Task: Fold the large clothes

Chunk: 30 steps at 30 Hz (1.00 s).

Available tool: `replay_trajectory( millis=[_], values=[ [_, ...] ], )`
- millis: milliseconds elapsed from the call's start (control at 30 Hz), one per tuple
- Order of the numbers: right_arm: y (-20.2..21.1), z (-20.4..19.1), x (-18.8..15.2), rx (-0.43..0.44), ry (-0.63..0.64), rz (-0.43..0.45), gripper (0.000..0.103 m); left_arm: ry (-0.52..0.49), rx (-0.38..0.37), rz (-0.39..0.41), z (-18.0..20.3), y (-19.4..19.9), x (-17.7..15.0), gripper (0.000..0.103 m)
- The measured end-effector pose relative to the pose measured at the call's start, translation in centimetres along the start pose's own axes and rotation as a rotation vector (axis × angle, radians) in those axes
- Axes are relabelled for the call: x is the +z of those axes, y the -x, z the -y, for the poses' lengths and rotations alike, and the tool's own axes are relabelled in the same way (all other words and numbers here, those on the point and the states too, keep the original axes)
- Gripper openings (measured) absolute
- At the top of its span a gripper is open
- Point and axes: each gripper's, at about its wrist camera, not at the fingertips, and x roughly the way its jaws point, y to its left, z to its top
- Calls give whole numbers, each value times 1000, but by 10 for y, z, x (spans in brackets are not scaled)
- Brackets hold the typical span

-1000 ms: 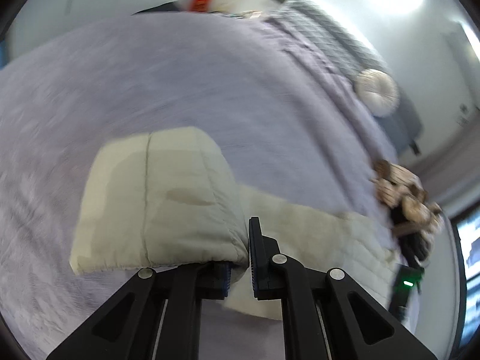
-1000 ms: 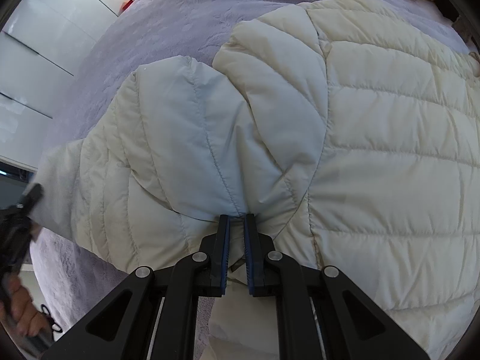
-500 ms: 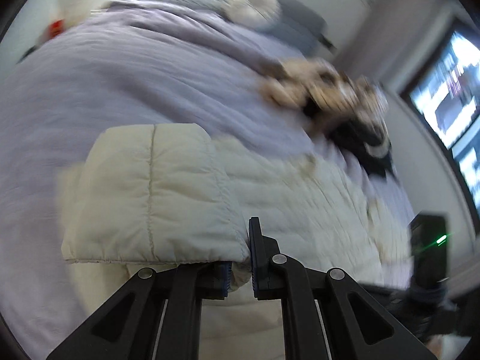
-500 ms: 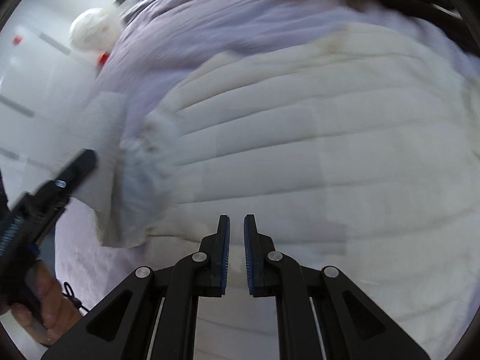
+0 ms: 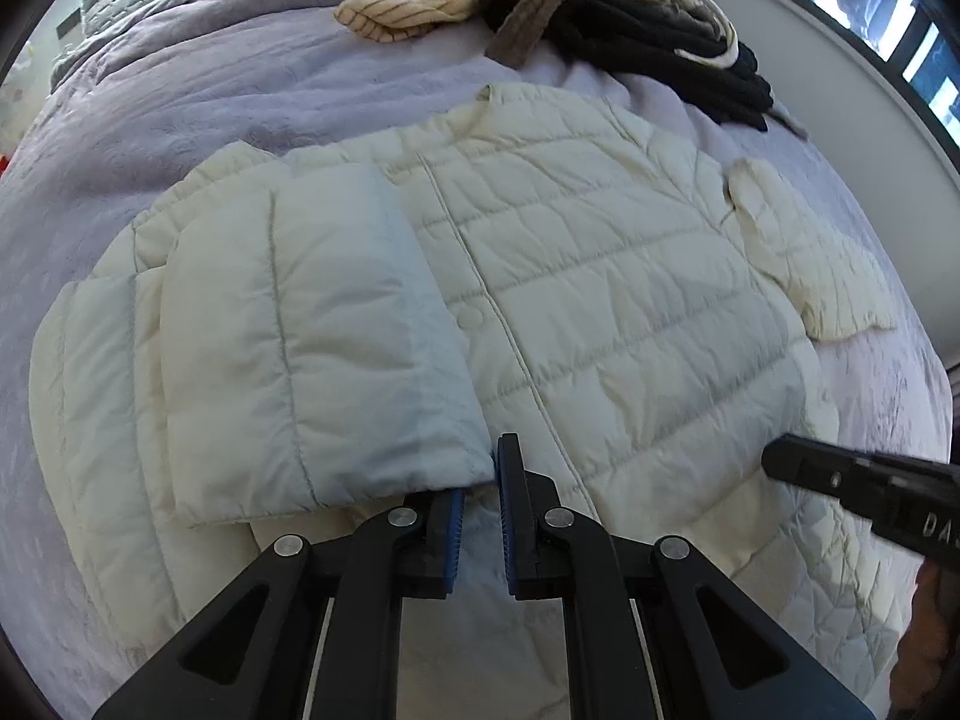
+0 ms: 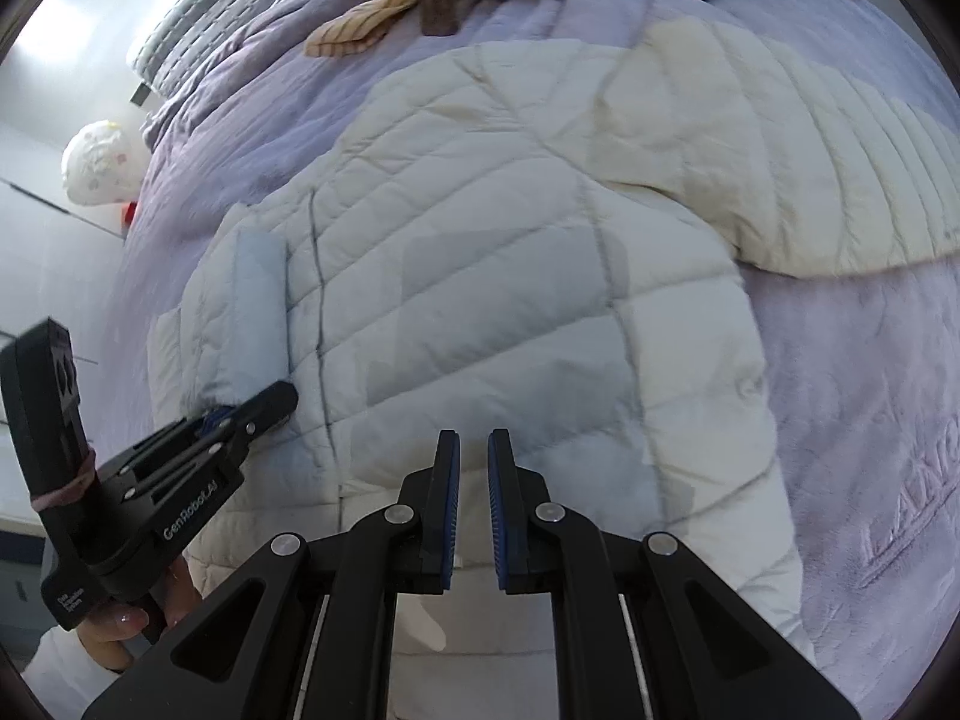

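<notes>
The left gripper (image 5: 480, 498) pinches the cream puffer jacket's (image 5: 600, 276) folded sleeve cuff (image 5: 336, 480); the right gripper (image 6: 474, 504), narrow, holds nothing; lilac blanket (image 5: 180, 78) lies bare left.

Left gripper (image 5: 478, 483) closed, right gripper (image 6: 473, 461) closed

Bright, even daylight; soft shadows fall across the cream jacket (image 6: 480, 312). Fisheye bending curves the edges, with dark corners and slight motion blur.
</notes>
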Motion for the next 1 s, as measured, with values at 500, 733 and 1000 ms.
replay_trajectory(
  millis=[500, 733, 1000],
  values=[
    [8, -48, -6, -53, 261, 15, 74, 182, 92, 152, -48, 77, -52, 102],
    [-17, -159, -28, -219, 771, 168, 81, 465, 319, 166, -162, 89, -77, 102],
    [-68, -211, -26, -406, 970, 270, 10, 513, 355, 111, -196, 50, -84, 102]
  ],
)
